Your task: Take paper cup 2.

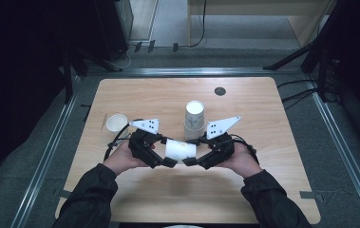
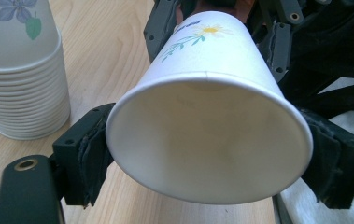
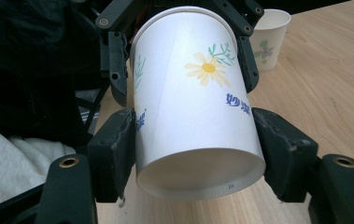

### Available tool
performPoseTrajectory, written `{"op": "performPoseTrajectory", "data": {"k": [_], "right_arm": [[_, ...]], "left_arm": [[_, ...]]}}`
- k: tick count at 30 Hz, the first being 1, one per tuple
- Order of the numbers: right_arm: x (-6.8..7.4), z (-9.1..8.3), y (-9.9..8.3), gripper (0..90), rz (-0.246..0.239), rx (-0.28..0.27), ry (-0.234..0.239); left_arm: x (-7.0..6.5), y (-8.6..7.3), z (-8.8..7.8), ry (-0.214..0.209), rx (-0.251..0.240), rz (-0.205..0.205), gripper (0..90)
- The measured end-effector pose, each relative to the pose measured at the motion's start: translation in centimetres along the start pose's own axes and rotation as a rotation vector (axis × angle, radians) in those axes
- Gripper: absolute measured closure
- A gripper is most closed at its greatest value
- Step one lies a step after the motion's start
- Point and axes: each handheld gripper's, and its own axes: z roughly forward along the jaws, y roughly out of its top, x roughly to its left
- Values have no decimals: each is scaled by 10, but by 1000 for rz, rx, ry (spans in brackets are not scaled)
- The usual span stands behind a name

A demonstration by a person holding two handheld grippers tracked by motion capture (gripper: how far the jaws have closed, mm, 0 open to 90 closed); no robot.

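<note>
Paper cup (image 1: 180, 150) is held on its side above the near middle of the bench (image 1: 263, 190), between both tools. Right tool (image 1: 193, 160) pinches the base end, pads tight on the wall. Left tool (image 1: 168, 161) straddles the rim end; its jaws sit at the rim, contact looks light, can't confirm a firm clamp. Stack of cups (image 1: 194, 119) stands just beyond, single cup (image 1: 116, 123) far left. Probably a handover or a pull-apart of nested cups. Advice: keep the right grip steady, close the left just below the rolled rim, not on it, squeeze gently so the wall doesn't oval, then pull straight along the cup's axis without twisting.
</note>
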Motion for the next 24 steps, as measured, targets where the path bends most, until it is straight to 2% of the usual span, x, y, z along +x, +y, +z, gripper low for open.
{"op": "performPoseTrajectory", "data": {"k": [2,12,16,17,20,24], "right_arm": [[0,1,0,343,-3,1,3],[1,1,0,342,-5,8,2],[1,2,0,299,-33,23,-19],[1,2,-1,281,-24,29,-24],[-1,1,-2,255,-13,30,-35],[-4,0,-4,252,-6,37,-49]], "left_arm": [[0,0,0,-1,2,-1,199],[-1,0,-1,2,4,5,220],[0,1,-5,22,17,-2,219],[1,1,-6,21,19,-7,219],[-1,5,-15,56,30,0,219],[-5,12,-25,76,45,13,219]]}}
